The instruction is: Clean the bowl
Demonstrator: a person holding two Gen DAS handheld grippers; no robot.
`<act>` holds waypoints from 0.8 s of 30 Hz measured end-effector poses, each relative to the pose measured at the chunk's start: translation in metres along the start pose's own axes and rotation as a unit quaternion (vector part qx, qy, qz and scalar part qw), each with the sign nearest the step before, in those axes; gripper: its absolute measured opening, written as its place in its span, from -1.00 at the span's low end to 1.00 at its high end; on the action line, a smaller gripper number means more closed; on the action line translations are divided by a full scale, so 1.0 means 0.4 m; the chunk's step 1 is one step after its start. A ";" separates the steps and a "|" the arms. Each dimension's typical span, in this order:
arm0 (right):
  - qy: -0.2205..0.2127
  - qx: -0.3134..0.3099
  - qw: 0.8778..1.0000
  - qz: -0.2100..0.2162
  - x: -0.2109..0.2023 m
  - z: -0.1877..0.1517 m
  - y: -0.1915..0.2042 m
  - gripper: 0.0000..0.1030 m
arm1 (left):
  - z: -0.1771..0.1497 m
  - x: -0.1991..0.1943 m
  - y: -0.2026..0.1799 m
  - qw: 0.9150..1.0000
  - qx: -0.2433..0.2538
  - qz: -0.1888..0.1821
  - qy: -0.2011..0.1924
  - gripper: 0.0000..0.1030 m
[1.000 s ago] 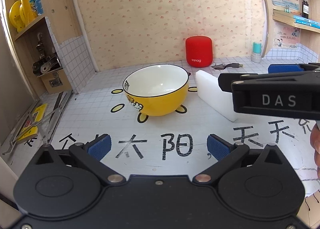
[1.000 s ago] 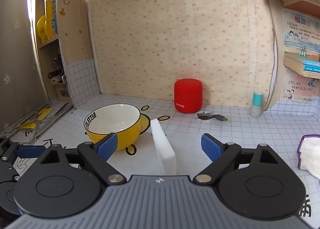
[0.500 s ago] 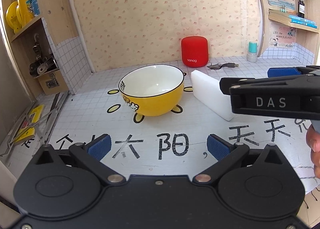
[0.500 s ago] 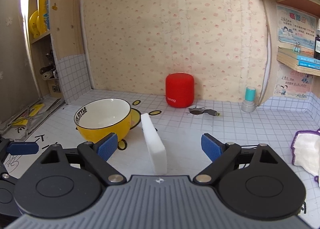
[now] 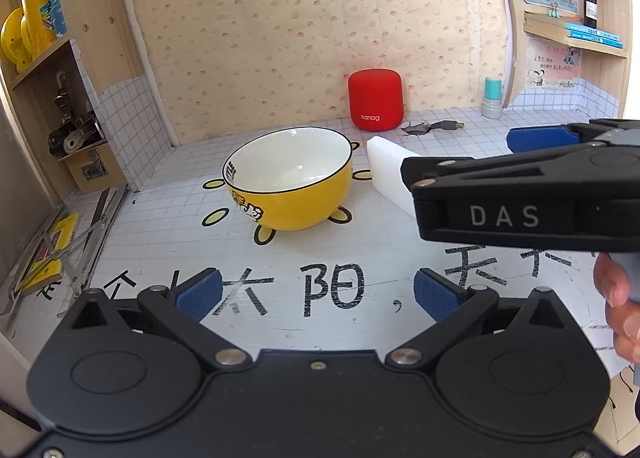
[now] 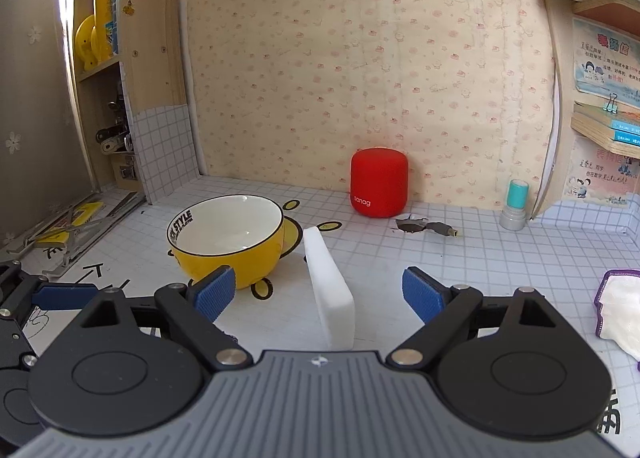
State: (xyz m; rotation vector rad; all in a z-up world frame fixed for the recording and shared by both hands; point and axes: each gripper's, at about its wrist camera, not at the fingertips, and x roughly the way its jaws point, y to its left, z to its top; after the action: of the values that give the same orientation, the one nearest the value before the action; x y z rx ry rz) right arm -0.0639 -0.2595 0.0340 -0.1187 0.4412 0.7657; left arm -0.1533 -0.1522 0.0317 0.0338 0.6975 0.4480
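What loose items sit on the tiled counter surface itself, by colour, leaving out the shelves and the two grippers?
Yellow: 1, the bowl
White: 2, the sponge block and the purple-edged cloth
Red: 1, the sanag speaker
Teal and grey: 1, the stamp
Dark: 1, the cable plug
Total: 6

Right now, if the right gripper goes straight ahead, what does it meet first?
Most likely the sponge: it lies end-on between the open right gripper fingers, right of the bowl. Depth is hard to judge, but nothing else shows in the way.
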 end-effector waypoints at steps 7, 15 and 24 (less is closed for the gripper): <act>0.001 -0.019 1.000 -0.010 0.008 0.009 -0.009 0.77 | -0.004 0.001 -0.004 1.000 0.008 -0.010 0.000 0.99; 0.006 -0.025 1.000 -0.016 0.027 0.018 -0.020 0.77 | -0.003 0.004 -0.007 1.000 0.011 -0.012 0.000 0.99; 0.012 -0.026 0.999 -0.023 0.048 0.026 -0.033 0.77 | -0.003 0.010 -0.004 1.000 0.008 -0.013 0.002 0.99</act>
State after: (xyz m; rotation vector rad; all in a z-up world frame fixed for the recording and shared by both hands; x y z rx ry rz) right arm -0.0392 -0.2540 0.0344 -0.1871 0.4402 0.7322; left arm -0.1509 -0.1522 0.0281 0.0399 0.7043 0.4174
